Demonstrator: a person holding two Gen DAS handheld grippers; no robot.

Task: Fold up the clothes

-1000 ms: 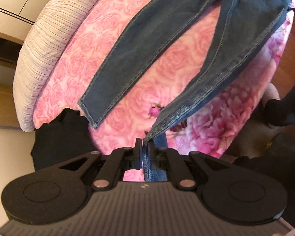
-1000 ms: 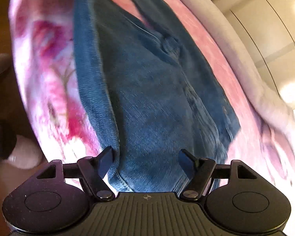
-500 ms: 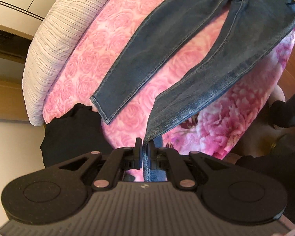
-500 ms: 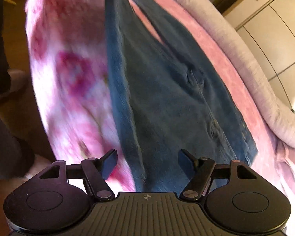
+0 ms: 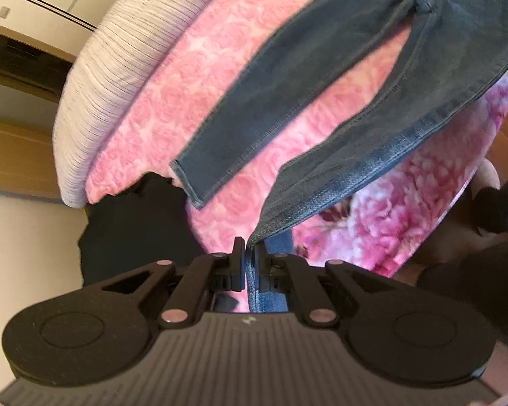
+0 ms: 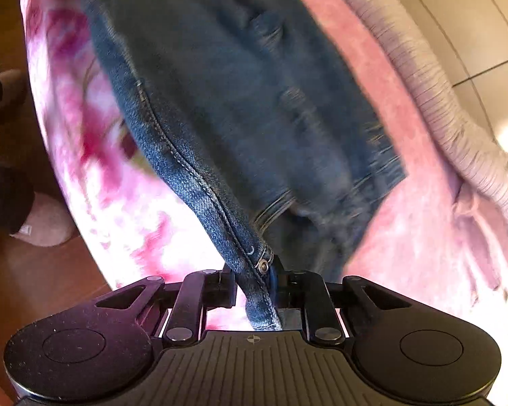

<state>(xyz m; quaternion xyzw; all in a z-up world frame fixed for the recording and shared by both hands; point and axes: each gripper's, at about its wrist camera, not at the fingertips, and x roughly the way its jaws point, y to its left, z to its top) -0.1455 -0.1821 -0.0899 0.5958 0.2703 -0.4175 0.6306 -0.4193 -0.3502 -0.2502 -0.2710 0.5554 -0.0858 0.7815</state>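
Jeans held at both ends — near leg about to go over the far one.

My left tongs (image 5: 249, 260) are clamped on the hem of the near leg; my right tongs (image 6: 254, 279) are clamped on the waistband corner by the rivet, same side seam. The jeans (image 5: 321, 77) lie on the pink flowered blanket (image 5: 172, 108), near its front edge. Long axis runs from waistband on my right to hems on my left, legs spread in a narrow V; the far leg (image 5: 254, 118) lies flat. I judge the denim heavy and limp but not slippery — it sags between grips, so the thick hem and waistband seams look the best hold. A dark garment (image 5: 135, 223) sits beyond the blanket's end.
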